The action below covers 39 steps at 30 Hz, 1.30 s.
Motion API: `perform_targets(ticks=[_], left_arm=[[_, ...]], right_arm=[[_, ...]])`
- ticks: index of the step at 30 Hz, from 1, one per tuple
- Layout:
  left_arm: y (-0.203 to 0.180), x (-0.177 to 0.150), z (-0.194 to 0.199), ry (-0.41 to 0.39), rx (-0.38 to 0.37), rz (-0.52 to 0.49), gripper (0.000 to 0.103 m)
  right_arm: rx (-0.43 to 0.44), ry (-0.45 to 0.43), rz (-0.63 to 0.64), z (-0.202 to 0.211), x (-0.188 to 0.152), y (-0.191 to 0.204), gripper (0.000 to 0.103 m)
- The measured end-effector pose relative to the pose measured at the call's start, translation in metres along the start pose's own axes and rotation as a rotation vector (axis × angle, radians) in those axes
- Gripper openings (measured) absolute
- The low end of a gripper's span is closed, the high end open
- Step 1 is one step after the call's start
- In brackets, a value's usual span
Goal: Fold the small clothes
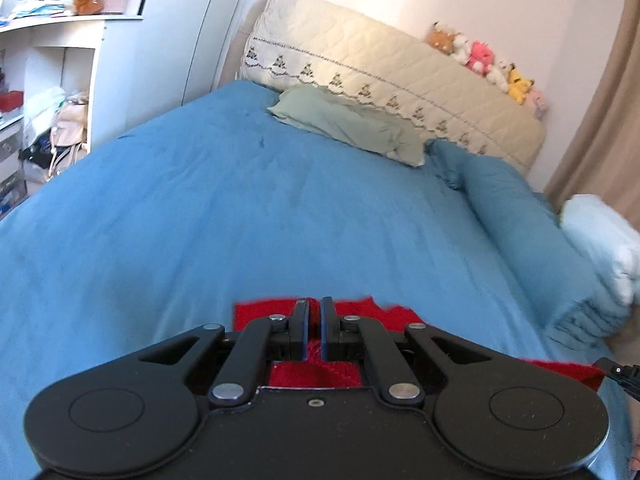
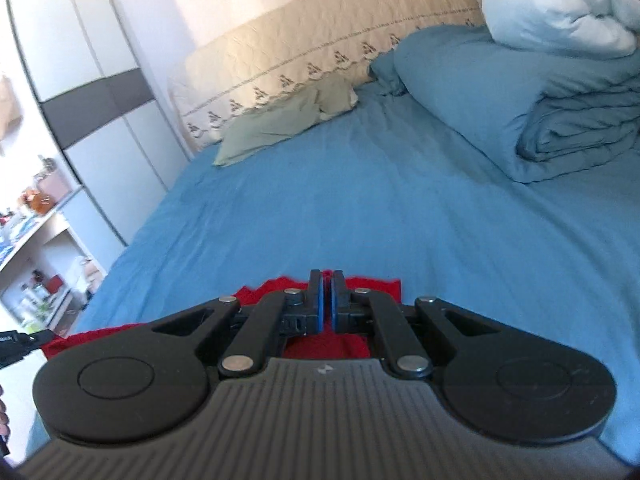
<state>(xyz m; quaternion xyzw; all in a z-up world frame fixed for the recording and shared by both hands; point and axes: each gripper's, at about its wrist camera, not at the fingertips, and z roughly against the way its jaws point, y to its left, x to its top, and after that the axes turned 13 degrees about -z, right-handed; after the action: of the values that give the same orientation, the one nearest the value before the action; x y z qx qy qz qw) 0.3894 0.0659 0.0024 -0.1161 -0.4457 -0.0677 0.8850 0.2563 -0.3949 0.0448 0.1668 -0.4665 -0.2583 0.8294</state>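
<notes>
Both of the 2 tongs are closed on the fuzzy red knitted garment [image 1: 316, 374]: the left gripper [image 1: 315, 304] pinches one edge, the right gripper [image 2: 327, 276] the other. Beyond them lies the blue bed sheet [image 1: 200, 208], farther ahead a pale green pillow [image 1: 352, 124], then the cream quilted headboard [image 1: 360, 64].

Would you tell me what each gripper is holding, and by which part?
Both grippers, left and right, pinch the red garment along its far edge, one toward each end.
</notes>
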Motion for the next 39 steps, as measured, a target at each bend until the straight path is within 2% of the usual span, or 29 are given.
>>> perform_targets(ticks=[4, 8, 12, 17, 24, 26, 27, 28, 29, 30, 32, 33, 34, 36, 39], left_arm=[[0.009, 0.004, -0.084, 0.058, 0.068, 0.037, 0.004], [0.023, -0.014, -0.137, 0.099, 0.092, 0.091, 0.004], [0.023, -0.022, -0.162, 0.119, 0.114, 0.060, 0.004], [0.024, -0.008, -0.180, 0.106, 0.130, 0.027, 0.004], [0.019, -0.004, -0.205, 0.107, 0.150, 0.013, 0.003], [0.017, -0.006, -0.204, 0.098, 0.151, -0.002, 0.011], [0.018, -0.006, -0.202, 0.097, 0.168, -0.017, 0.038], [0.017, -0.006, -0.198, 0.091, 0.191, -0.032, 0.072], [0.017, -0.005, -0.189, 0.066, 0.220, -0.054, 0.083], [0.015, -0.005, -0.179, 0.030, 0.235, -0.080, 0.093], [0.010, -0.007, -0.157, -0.032, 0.230, -0.150, 0.097], [0.006, -0.009, -0.148, -0.037, 0.218, -0.184, 0.103], [0.002, -0.011, -0.142, -0.028, 0.185, -0.209, 0.103], [-0.005, -0.022, -0.137, 0.011, 0.059, -0.250, 0.103], [-0.017, -0.045, -0.150, 0.112, -0.069, -0.286, 0.103]], right_arm=[[-0.060, 0.030, 0.017, -0.087, 0.004, -0.010, 0.019], [-0.092, 0.070, 0.029, -0.154, -0.008, -0.029, 0.019], [-0.110, 0.075, 0.067, -0.188, -0.016, -0.038, 0.019], [-0.111, 0.058, 0.075, -0.212, -0.012, -0.043, 0.019], [-0.190, 0.045, 0.102, -0.248, -0.012, -0.045, 0.017], [-0.186, 0.055, 0.118, -0.252, -0.015, -0.043, 0.021], [-0.186, 0.047, 0.126, -0.250, -0.018, -0.042, 0.031], [-0.184, 0.035, 0.136, -0.247, -0.019, -0.042, 0.043], [-0.178, 0.017, 0.144, -0.241, -0.019, -0.042, 0.076], [-0.164, -0.021, 0.157, -0.231, -0.021, -0.039, 0.097], [-0.113, -0.073, 0.199, -0.210, -0.026, -0.032, 0.101], [-0.087, -0.070, 0.235, -0.202, -0.029, -0.027, 0.101], [-0.071, -0.053, 0.271, -0.196, -0.034, -0.022, 0.101], [-0.018, 0.007, 0.317, -0.188, -0.048, -0.015, 0.103], [0.017, 0.089, 0.327, -0.191, -0.071, -0.014, 0.103]])
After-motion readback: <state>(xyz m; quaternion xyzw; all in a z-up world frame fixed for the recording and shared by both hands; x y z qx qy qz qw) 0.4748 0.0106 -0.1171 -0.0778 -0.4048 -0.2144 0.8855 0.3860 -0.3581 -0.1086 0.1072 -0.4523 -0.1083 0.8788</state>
